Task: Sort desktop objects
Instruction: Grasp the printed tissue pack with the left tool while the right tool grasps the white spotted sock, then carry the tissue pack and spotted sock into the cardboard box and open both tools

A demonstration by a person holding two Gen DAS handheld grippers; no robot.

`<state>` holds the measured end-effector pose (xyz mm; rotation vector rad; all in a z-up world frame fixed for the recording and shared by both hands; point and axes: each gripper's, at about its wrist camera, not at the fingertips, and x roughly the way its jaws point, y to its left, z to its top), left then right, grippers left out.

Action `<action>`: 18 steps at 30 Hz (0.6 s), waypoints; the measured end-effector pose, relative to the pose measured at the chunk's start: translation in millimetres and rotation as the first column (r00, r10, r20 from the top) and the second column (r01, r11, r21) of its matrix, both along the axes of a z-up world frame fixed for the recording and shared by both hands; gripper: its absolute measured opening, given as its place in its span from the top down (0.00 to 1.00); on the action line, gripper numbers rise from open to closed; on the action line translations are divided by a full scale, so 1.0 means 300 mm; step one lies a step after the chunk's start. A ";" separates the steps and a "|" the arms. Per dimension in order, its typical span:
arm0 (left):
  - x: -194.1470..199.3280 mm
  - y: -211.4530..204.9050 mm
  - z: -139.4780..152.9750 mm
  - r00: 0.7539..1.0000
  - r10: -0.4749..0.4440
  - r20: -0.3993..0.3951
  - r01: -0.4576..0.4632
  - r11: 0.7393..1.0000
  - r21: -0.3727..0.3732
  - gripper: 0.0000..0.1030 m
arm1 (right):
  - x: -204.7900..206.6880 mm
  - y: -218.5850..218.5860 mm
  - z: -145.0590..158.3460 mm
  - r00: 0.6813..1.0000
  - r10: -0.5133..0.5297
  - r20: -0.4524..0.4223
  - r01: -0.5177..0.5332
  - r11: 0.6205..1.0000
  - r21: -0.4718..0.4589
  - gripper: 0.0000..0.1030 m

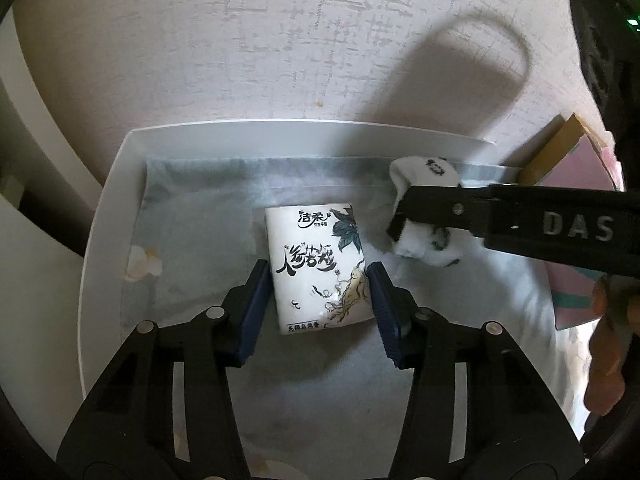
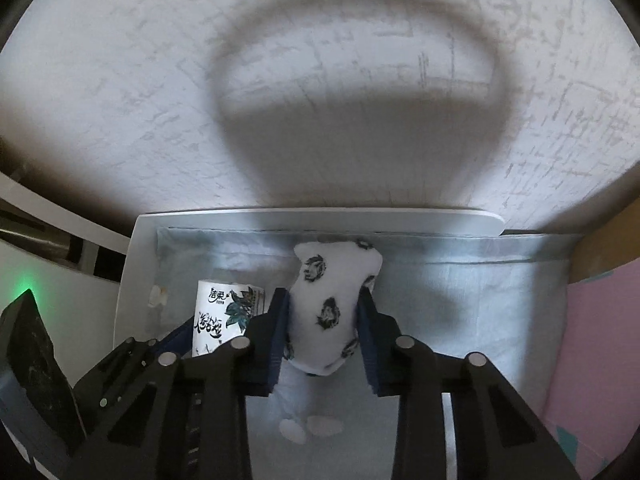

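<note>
A white tissue pack (image 1: 318, 270) with black ink drawings lies on the pale cloth inside a white tray (image 1: 104, 216). My left gripper (image 1: 318, 280) is open, its blue pads on either side of the pack with small gaps. My right gripper (image 2: 324, 308) is shut on a white sock (image 2: 330, 308) with dark round prints and holds it over the tray. In the left wrist view the right gripper (image 1: 404, 216) reaches in from the right with the sock (image 1: 424, 176). The tissue pack (image 2: 224, 316) shows at the left in the right wrist view.
The tray's back wall (image 2: 320, 218) stands against a textured wall (image 2: 320, 80). A pink box (image 2: 600, 340) and a brown cardboard piece (image 1: 556, 152) sit to the right of the tray. A person's hand (image 1: 608, 344) is at the right edge.
</note>
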<state>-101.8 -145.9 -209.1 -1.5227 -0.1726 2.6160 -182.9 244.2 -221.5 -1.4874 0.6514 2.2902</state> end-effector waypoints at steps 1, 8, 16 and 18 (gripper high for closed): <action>0.004 -0.001 0.006 1.000 0.001 -0.003 -0.001 1.000 0.001 0.56 | 0.003 -0.005 0.011 1.000 0.007 -0.002 -0.007 1.000 0.003 0.71; 0.042 0.004 0.091 1.000 0.009 -0.025 -0.009 1.000 0.002 0.56 | 0.039 -0.043 0.119 0.998 0.046 -0.032 -0.044 0.998 0.042 0.71; 0.089 0.067 0.296 0.997 -0.027 -0.075 0.029 0.999 0.016 0.56 | 0.143 -0.089 0.305 0.990 0.097 -0.100 -0.091 0.993 0.069 0.71; 0.096 0.104 0.367 0.994 -0.055 -0.095 0.057 0.998 0.016 0.56 | 0.194 -0.075 0.357 0.987 0.103 -0.122 -0.094 0.992 0.078 0.71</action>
